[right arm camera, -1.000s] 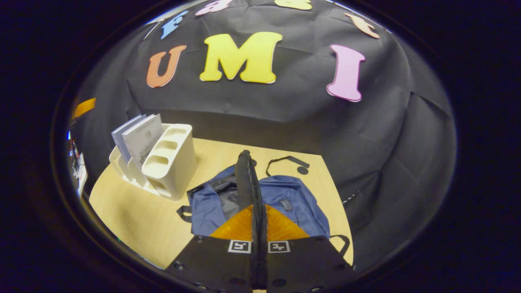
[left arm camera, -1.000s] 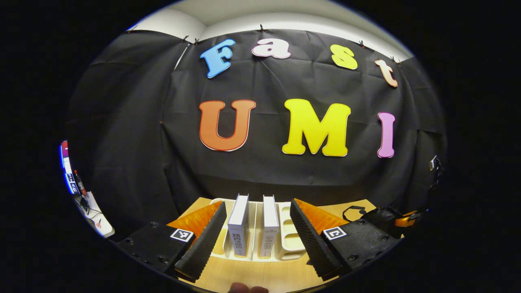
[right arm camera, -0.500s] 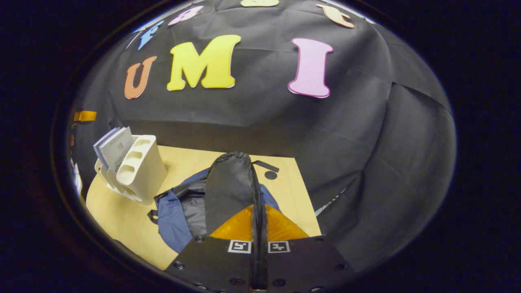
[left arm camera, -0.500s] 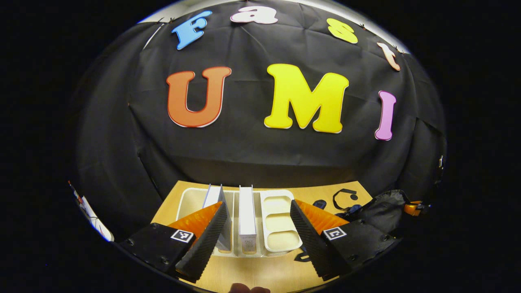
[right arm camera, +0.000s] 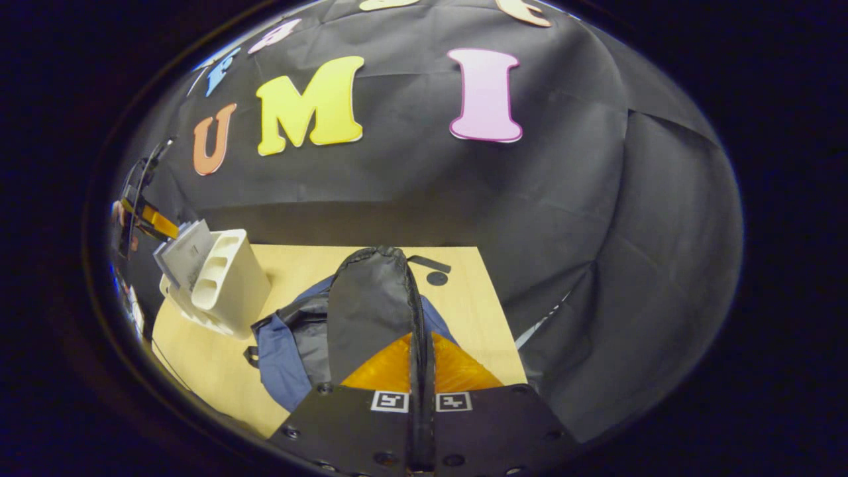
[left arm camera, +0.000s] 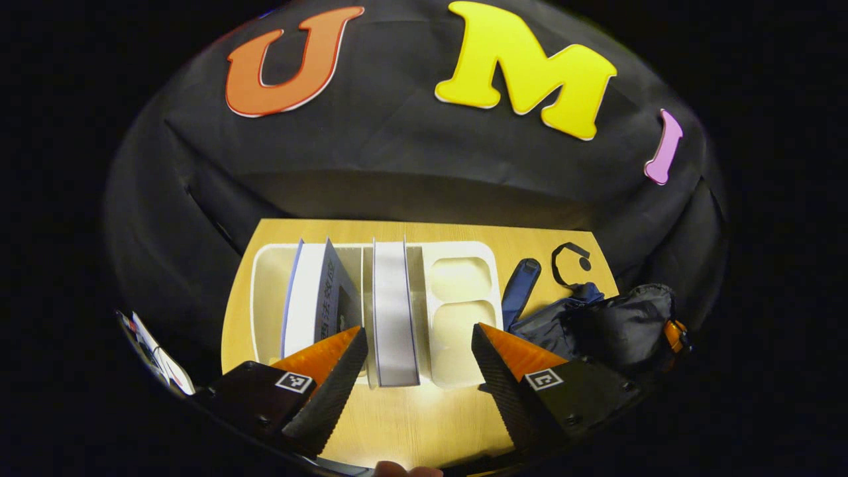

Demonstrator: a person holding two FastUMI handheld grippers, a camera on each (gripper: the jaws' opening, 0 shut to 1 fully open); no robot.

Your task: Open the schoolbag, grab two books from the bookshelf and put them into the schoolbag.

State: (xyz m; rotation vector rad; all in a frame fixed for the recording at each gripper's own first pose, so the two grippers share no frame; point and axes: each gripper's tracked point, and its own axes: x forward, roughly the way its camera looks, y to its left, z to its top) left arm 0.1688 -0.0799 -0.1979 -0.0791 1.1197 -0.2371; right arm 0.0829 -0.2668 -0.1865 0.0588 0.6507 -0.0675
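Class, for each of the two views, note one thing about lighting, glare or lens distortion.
Left gripper view: a bright glare patch lies on the table near the bottom edge, and the table's far edge bows from fisheye distortion. Right gripper view: the white bookshelf leans and curves near the rim, and the schoolbag flap is evenly lit, without glare.

Left view above bookshelf [left arm camera: 457, 278], right view over schoolbag [right arm camera: 285, 344], both sharing table [left arm camera: 411, 424]

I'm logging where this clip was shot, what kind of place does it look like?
Likely a staged recording booth, not a lived-in room: black cloth wall behind a small wooden table, set with just a white bookshelf holding books and a blue schoolbag.
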